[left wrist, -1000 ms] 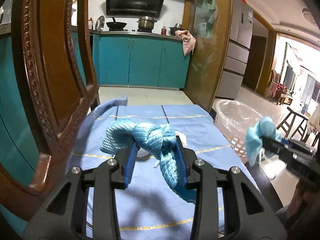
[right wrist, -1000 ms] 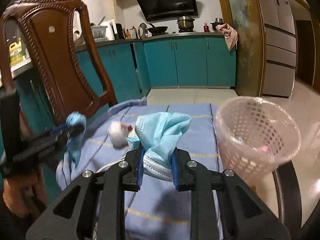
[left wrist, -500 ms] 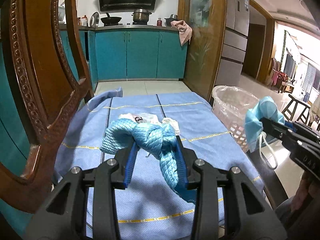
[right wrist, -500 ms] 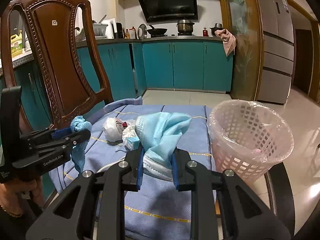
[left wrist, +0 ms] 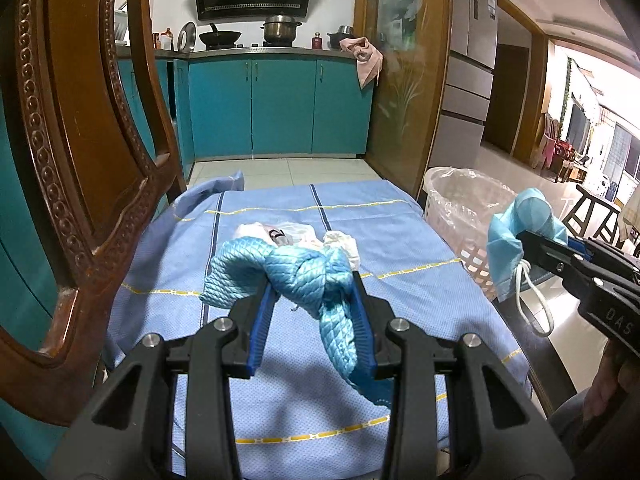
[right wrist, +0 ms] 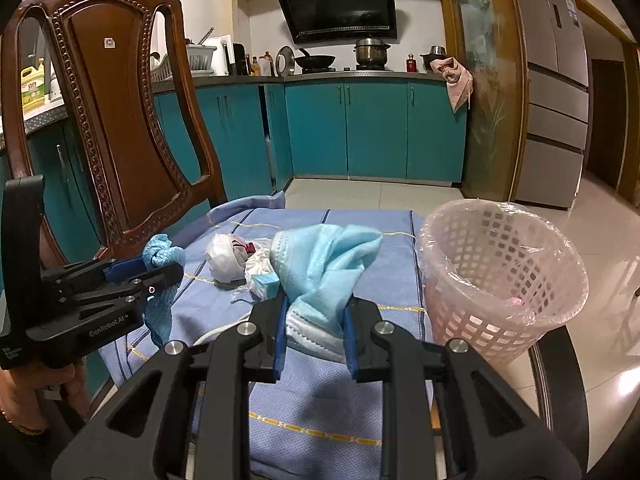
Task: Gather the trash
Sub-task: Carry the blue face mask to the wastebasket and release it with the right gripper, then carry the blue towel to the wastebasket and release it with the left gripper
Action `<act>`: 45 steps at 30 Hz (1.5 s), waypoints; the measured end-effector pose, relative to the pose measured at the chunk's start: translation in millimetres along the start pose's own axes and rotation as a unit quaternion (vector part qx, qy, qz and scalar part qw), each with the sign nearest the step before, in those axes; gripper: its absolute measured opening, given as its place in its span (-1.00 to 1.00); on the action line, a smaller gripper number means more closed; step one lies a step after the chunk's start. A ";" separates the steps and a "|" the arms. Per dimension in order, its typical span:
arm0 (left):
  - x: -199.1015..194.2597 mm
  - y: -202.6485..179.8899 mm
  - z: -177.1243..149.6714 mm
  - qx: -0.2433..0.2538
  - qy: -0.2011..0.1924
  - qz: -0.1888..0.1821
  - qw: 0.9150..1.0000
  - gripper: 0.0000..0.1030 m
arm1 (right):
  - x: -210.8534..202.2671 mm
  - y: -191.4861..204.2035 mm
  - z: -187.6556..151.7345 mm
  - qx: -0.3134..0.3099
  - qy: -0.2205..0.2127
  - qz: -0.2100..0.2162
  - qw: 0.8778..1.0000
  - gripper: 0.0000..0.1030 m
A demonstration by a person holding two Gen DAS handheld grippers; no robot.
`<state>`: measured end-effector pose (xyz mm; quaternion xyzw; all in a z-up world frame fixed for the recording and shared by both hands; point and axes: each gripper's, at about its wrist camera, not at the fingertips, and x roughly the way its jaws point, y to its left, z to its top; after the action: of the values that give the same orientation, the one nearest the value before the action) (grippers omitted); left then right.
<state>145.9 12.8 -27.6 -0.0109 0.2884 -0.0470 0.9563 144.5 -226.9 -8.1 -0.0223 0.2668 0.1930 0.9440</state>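
Note:
My left gripper [left wrist: 312, 300] is shut on a knotted light-blue cloth [left wrist: 296, 272] and holds it above the blue tablecloth [left wrist: 280, 400]; it also shows at the left of the right wrist view [right wrist: 160, 264]. My right gripper [right wrist: 314, 312] is shut on a crumpled blue face mask [right wrist: 320, 256], seen in the left wrist view [left wrist: 516, 240] just beside the bin. A pink lattice bin [right wrist: 500, 272] with a clear liner stands at the table's right edge. A small heap of white wrappers and tissue [right wrist: 236, 258] lies mid-table.
A carved wooden chair back [right wrist: 120, 120] stands close on the left of the table. Teal kitchen cabinets [right wrist: 360, 128] and a tiled floor lie beyond. A steel fridge [right wrist: 560, 80] is at the far right. The dark table rim [right wrist: 560, 380] shows beside the bin.
Both grippers have pulled back and risen a little, so more of the table shows. The trash heap and bin look farther off. Both keep their hold.

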 end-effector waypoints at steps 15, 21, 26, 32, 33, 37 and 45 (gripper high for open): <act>1.6 0.2 -1.8 -0.005 -0.001 0.000 1.000 -0.27 | 21.1 -122.1 51.9 0.104 -0.097 -0.137 0.980 -0.35; 5.4 1.1 -3.9 -0.002 0.006 0.007 1.000 -0.27 | 52.9 -184.0 28.6 0.212 -0.026 -0.141 0.967 0.50; 3.9 -7.3 -4.5 0.009 0.003 -0.001 1.000 -0.27 | -17.5 -168.2 21.1 0.228 -0.128 -0.159 0.952 0.82; 13.0 -50.6 9.4 0.029 0.010 -0.063 0.998 -0.27 | -42.4 -175.1 3.5 0.271 -0.162 -0.171 0.933 0.93; 16.0 -65.4 17.1 0.040 0.007 -0.078 0.996 -0.27 | -43.0 -175.9 2.4 0.274 -0.167 -0.177 0.930 0.93; 39.2 -125.6 66.4 0.058 -0.007 -0.143 0.988 -0.27 | -54.9 -178.7 -4.6 0.290 -0.203 -0.213 0.911 0.93; 106.5 -204.9 145.5 0.033 -0.032 -0.206 0.977 0.95 | -77.2 -185.0 -11.2 0.308 -0.256 -0.221 0.889 0.93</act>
<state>297.5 -202.3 44.8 -0.0397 0.2474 -0.2526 0.9346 148.1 -426.8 10.5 0.2617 0.0506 -0.1138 0.9571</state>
